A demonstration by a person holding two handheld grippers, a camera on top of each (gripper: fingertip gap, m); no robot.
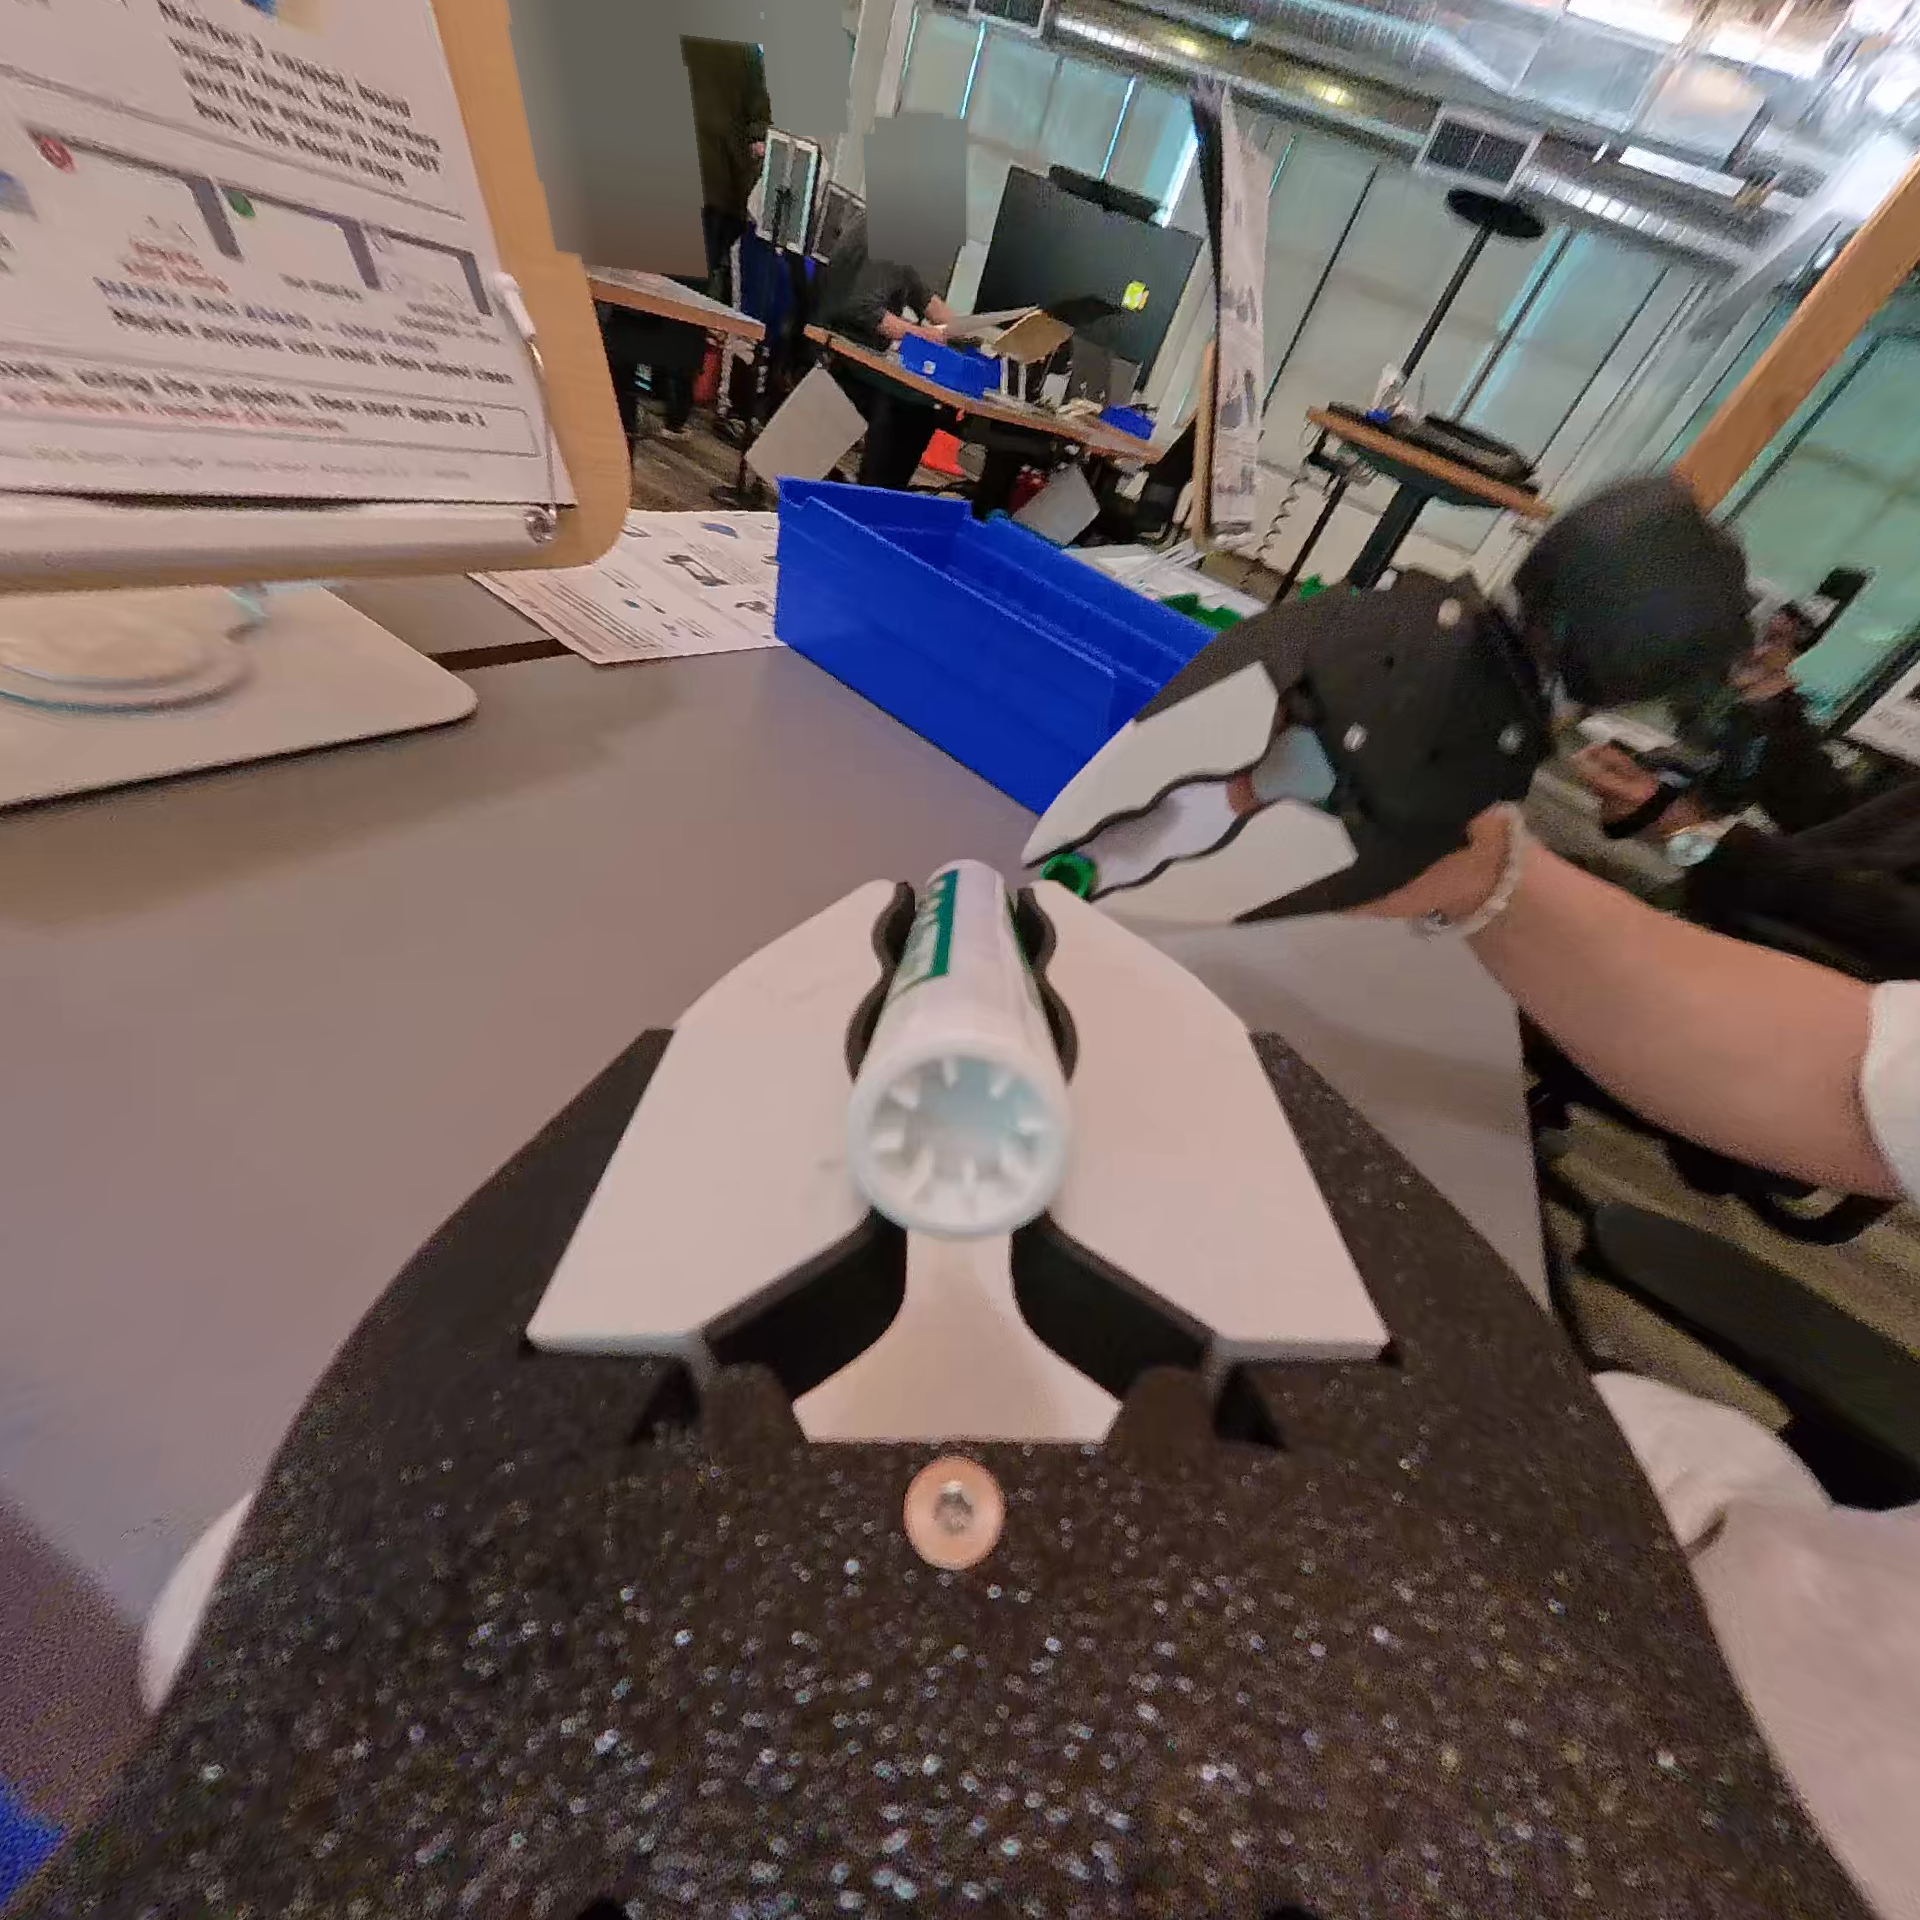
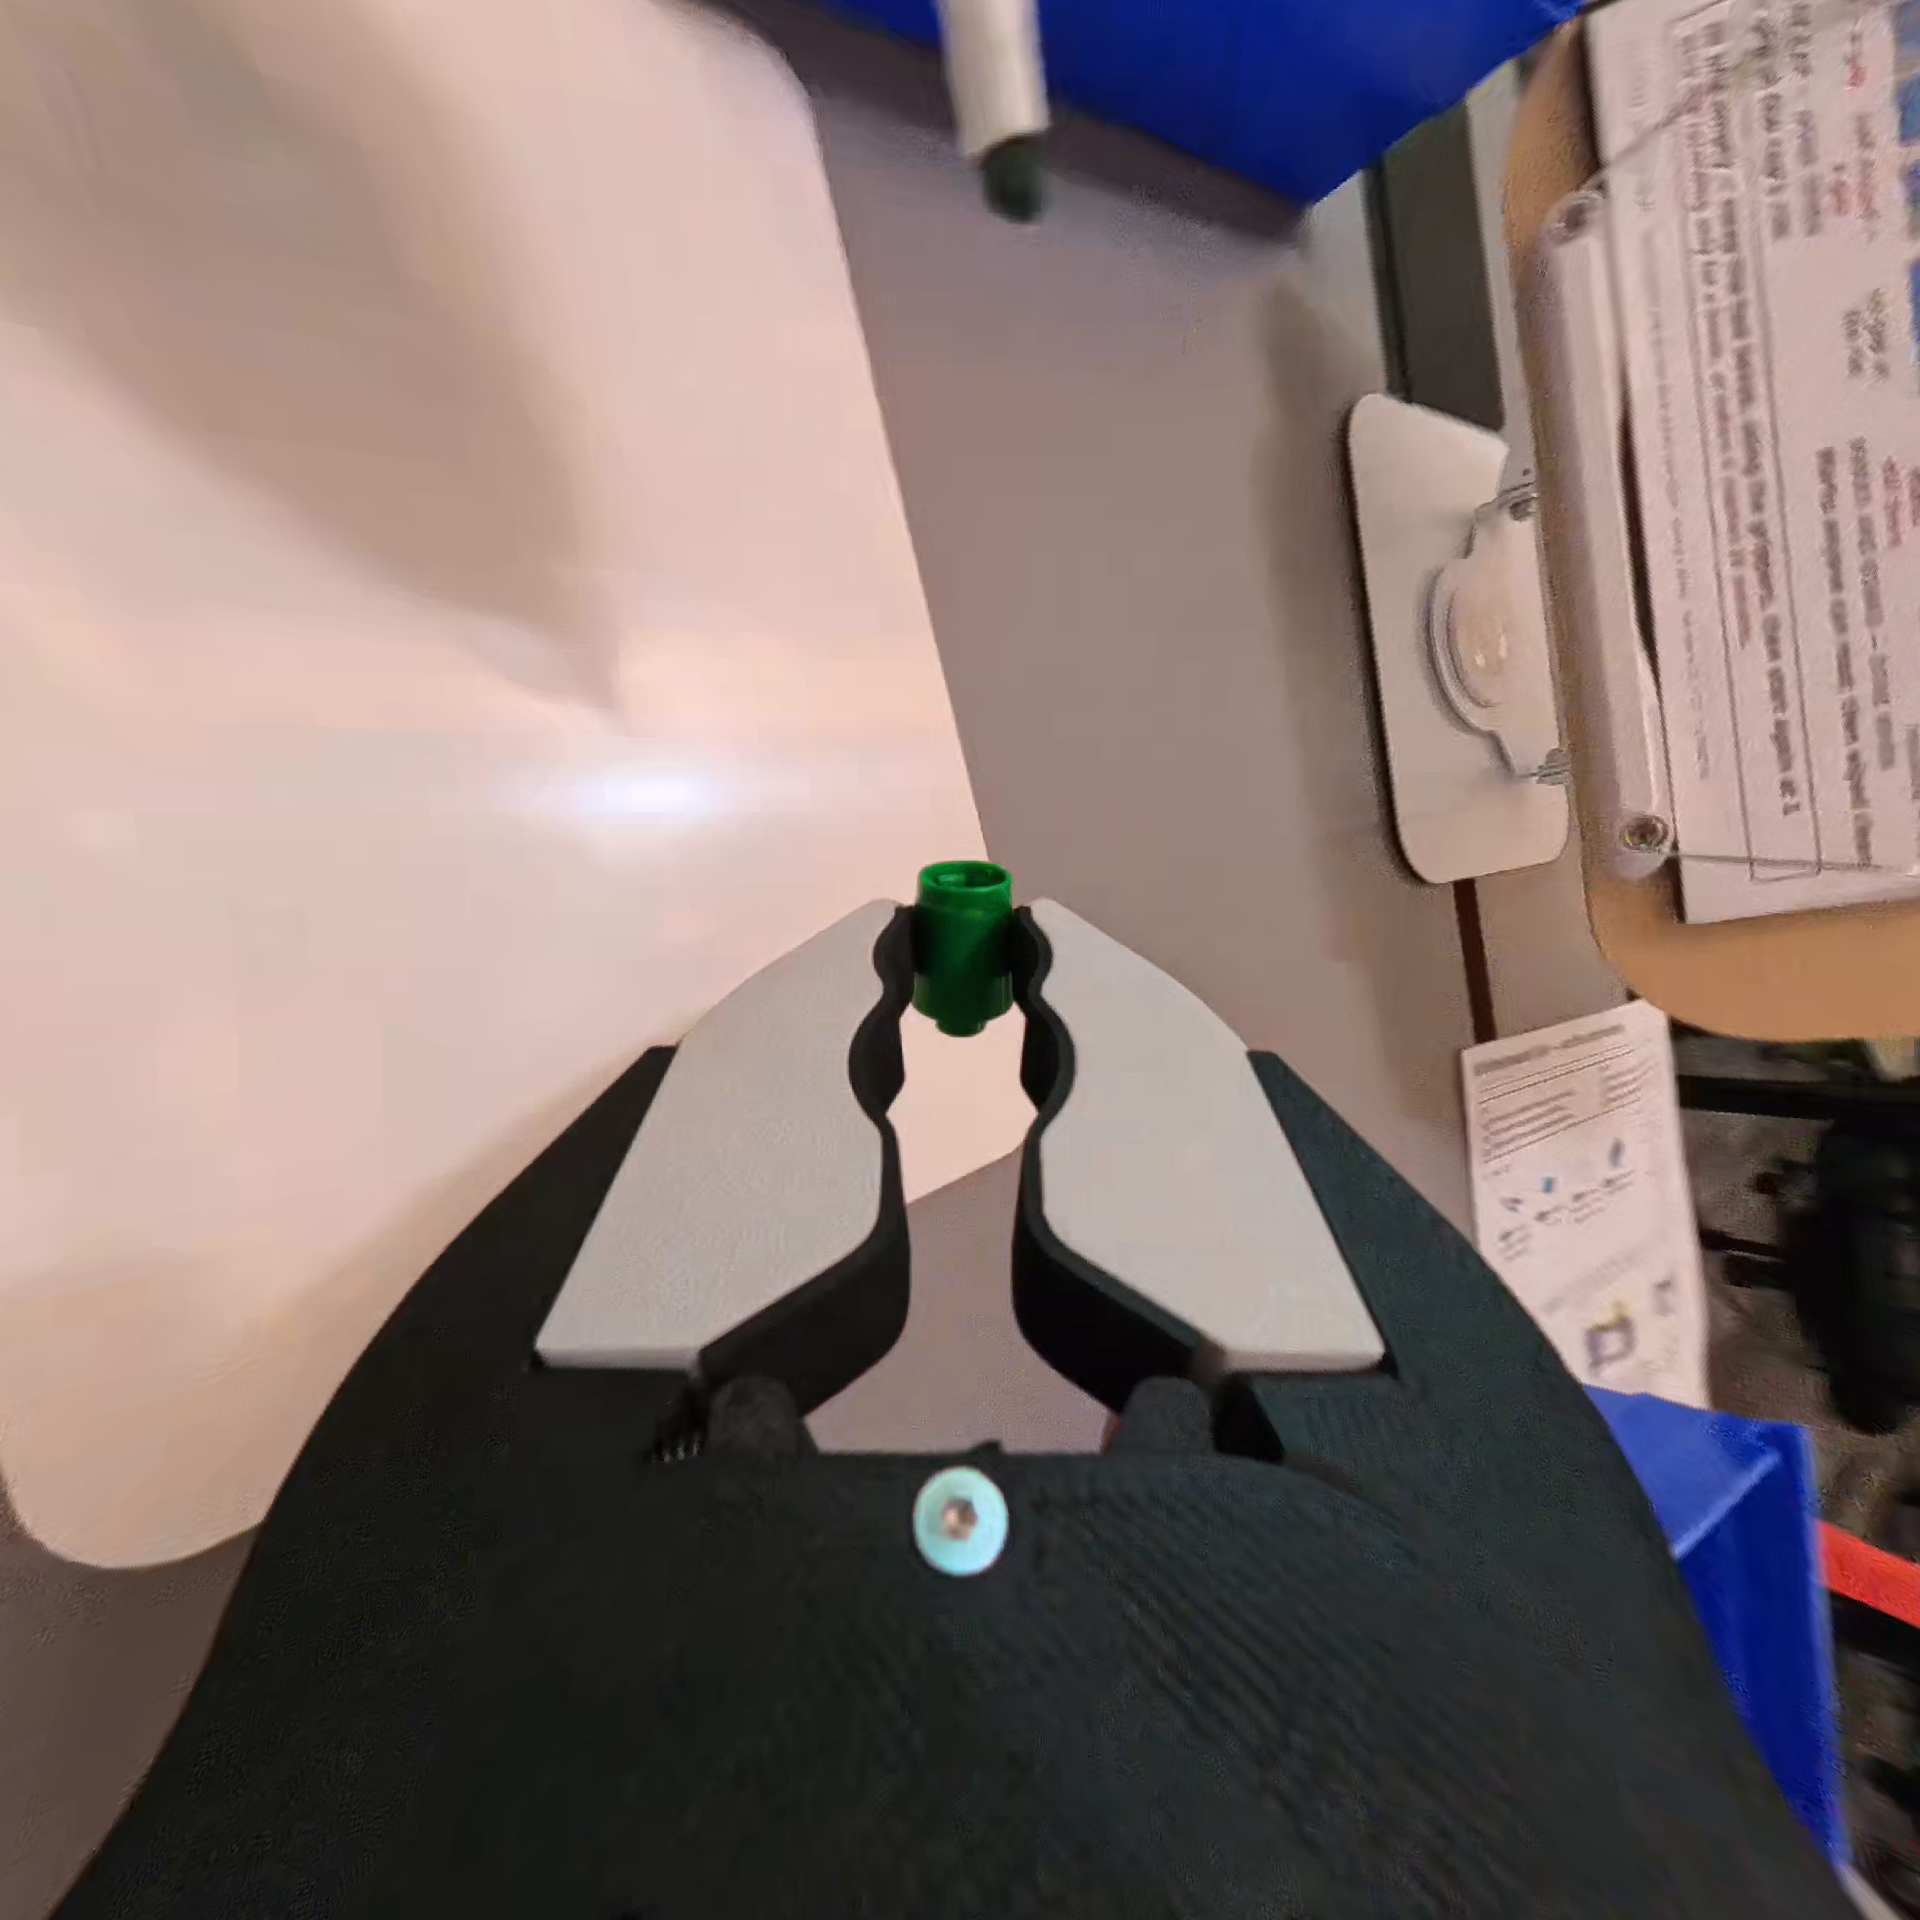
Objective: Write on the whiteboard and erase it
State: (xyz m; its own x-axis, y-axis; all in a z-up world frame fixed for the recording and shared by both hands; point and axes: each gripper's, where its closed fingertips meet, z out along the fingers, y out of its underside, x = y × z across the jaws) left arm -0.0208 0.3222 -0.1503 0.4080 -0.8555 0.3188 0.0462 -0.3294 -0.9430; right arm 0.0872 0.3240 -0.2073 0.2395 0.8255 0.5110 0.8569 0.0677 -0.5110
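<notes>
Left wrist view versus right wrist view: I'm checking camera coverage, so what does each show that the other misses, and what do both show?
Only the left wrist view shows the left gripper shut on the marker, and the room behind. Only the right wrist view shows the whiteboard. Both show the right gripper shut on the green cap, the marker, a blue bin and the instruction stand.
</notes>
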